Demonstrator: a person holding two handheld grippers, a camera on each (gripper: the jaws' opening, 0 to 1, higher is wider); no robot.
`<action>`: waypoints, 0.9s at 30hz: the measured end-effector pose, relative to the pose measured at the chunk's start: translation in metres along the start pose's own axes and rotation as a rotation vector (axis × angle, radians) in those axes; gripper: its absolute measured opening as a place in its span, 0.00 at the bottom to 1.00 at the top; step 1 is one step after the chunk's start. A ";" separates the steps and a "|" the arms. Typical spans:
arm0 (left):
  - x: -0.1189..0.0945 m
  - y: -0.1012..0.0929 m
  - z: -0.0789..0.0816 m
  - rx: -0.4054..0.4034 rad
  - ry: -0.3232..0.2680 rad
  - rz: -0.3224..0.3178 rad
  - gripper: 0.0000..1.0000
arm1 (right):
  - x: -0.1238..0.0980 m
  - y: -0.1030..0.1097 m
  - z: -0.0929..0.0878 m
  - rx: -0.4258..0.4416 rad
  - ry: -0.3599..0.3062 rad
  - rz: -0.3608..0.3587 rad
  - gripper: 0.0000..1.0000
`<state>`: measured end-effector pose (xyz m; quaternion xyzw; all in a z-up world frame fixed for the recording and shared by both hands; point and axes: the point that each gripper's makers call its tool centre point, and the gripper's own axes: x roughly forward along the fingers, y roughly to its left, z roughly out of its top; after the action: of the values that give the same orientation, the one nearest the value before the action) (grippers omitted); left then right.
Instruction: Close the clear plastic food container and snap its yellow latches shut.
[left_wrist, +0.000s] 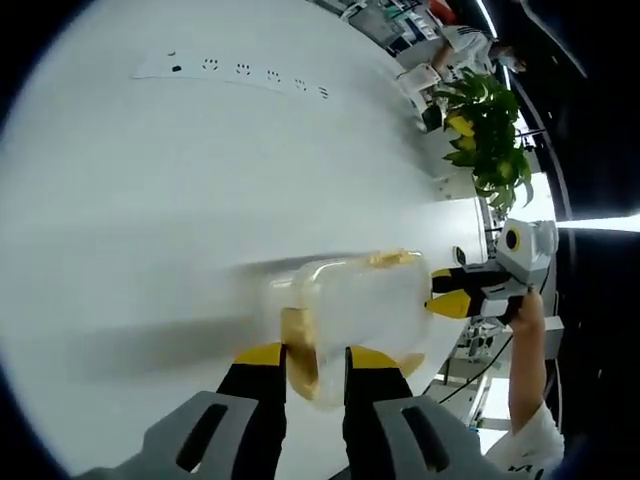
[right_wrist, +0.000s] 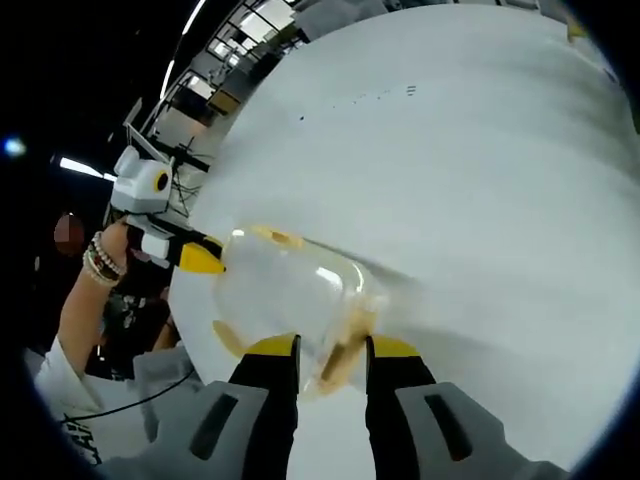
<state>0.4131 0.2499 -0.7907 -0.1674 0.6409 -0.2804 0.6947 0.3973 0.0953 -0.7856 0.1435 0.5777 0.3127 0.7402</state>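
Black, yellow-tipped jaws of the left gripper (left_wrist: 316, 358) close on the near edge of the clear plastic food container (left_wrist: 350, 318), pinching one of its yellow latches (left_wrist: 300, 362), in the left gripper view. Beyond it, the container sits on a white table (left_wrist: 180, 180), its lid down. At the far end the right gripper (left_wrist: 452, 293) meets the container, a hand (left_wrist: 527, 308) behind it. A potted plant (left_wrist: 490, 140) stands further off.

Seen in the right gripper view, the right gripper (right_wrist: 332, 352) clamps the container (right_wrist: 290, 290) at a yellow latch (right_wrist: 345, 350), while the left gripper (right_wrist: 200, 258) touches the opposite end, held by a hand with a beaded bracelet (right_wrist: 100, 262).
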 end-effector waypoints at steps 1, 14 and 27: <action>0.001 0.000 0.000 -0.010 -0.003 -0.006 0.12 | 0.000 0.000 0.000 0.000 0.000 0.000 0.21; -0.001 0.000 0.000 -0.077 -0.011 -0.059 0.10 | 0.002 -0.005 0.004 0.018 0.008 0.022 0.21; -0.005 0.000 0.002 -0.045 -0.019 -0.046 0.11 | 0.000 0.001 -0.007 0.006 0.019 0.005 0.21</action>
<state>0.4147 0.2530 -0.7868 -0.2006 0.6365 -0.2803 0.6900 0.3908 0.0950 -0.7875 0.1442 0.5853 0.3143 0.7334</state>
